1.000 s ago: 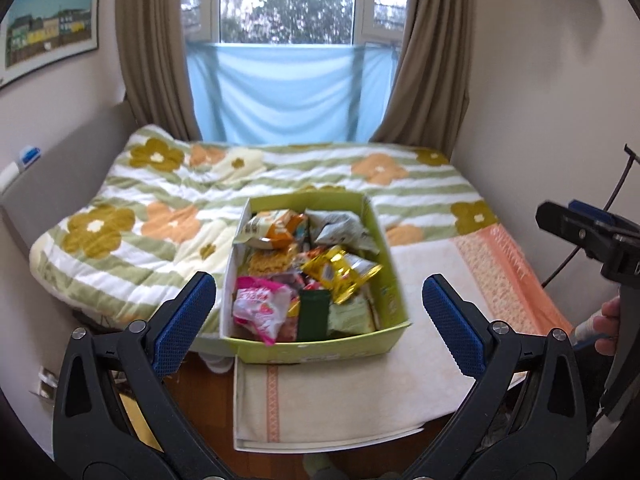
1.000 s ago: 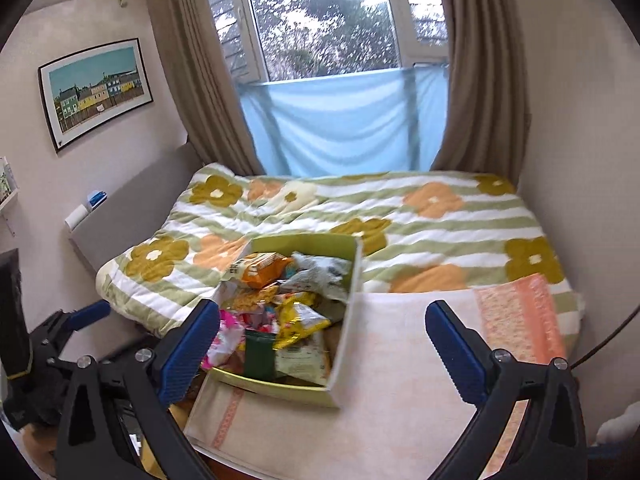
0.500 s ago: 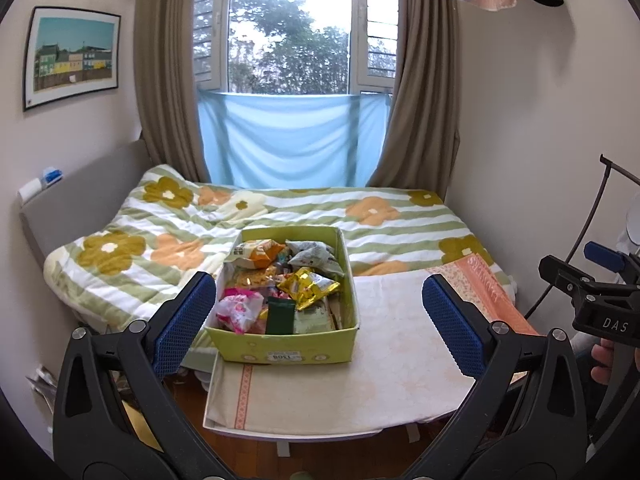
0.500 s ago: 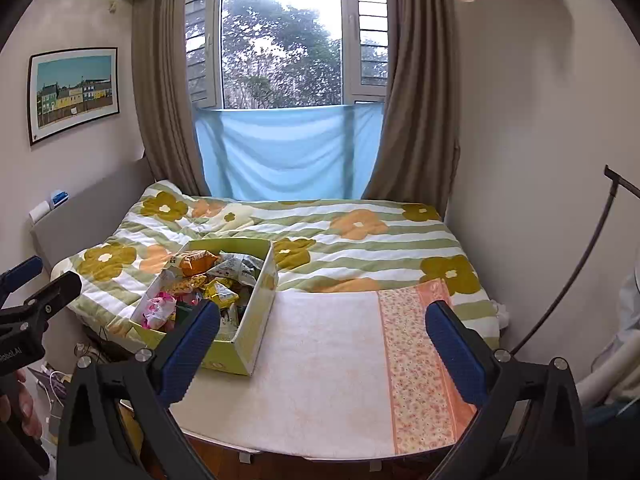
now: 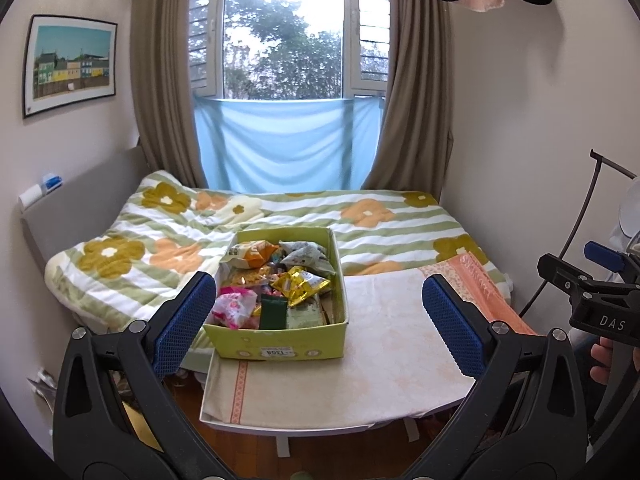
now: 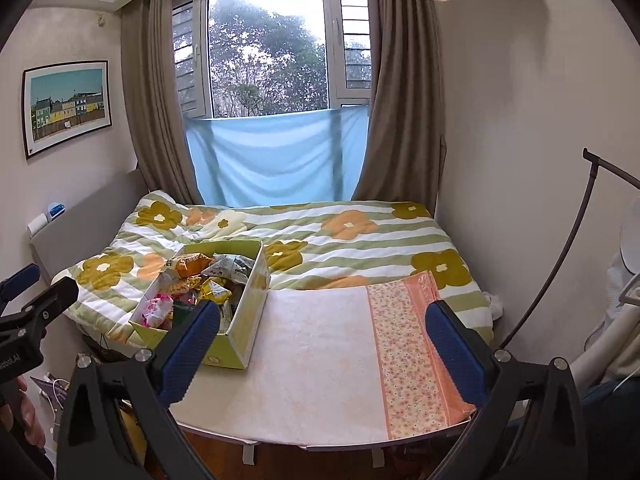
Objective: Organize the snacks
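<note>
Here, a yellow-green cardboard box (image 5: 280, 342) sits on the left part of a low worktop covered with a pale cream cloth (image 5: 360, 360), pushed up against the flower-patterned bed (image 5: 280, 216).

The box is heaped with loose snack packets (image 5: 276, 280): an orange bag (image 5: 256, 252) at the back, a gold foil pack (image 5: 298, 284) in the middle, a pink wrapper (image 5: 234, 308) and a dark green pack (image 5: 273, 312) near the front. All snacks in view lie inside the box; none on the cloth.

The left tool (image 5: 320, 312) hangs level in front of the box, jaws wide, gripping nothing. The right tool (image 6: 324, 340) faces the bare cloth beside the box, likewise spread wide with nothing in it.

Judgement: the bare half of the worktop likely serves as sorting space. The scene fits a jumbled box awaiting sorting, or snacks already gathered in.
</note>
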Demonstrator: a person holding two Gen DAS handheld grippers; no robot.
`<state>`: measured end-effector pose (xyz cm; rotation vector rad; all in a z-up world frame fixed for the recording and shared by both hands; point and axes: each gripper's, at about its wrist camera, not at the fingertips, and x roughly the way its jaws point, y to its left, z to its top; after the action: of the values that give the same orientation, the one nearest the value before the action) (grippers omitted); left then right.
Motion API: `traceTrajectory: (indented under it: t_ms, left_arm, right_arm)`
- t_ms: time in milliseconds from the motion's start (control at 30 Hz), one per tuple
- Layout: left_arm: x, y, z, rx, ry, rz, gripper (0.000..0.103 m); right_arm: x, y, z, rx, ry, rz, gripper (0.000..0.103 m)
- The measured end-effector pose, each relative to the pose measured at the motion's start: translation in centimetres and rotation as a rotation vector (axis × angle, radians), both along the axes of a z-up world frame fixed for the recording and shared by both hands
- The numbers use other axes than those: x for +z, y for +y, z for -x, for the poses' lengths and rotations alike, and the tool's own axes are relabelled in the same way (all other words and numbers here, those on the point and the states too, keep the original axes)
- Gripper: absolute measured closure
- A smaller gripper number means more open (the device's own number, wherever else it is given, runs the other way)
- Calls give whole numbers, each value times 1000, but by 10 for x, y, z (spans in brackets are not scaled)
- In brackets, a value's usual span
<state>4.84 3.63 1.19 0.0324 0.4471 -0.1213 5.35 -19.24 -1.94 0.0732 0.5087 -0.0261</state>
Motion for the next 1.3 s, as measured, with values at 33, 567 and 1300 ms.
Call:
traceTrajectory:
  t_ms: [33, 567, 1300]
  left_arm:
    - [0, 0, 1, -1, -2, -1, 0]
    - [-1, -2, 1, -2, 0, -7, 0]
    - [-1, 1, 1, 2, 0, -6, 0]
  right_arm:
    - [0, 0, 0, 0, 0, 1, 1]
    - [-1, 1, 2, -5, 6, 13, 1]
    - [-2, -1, -3, -3, 10, 11, 1]
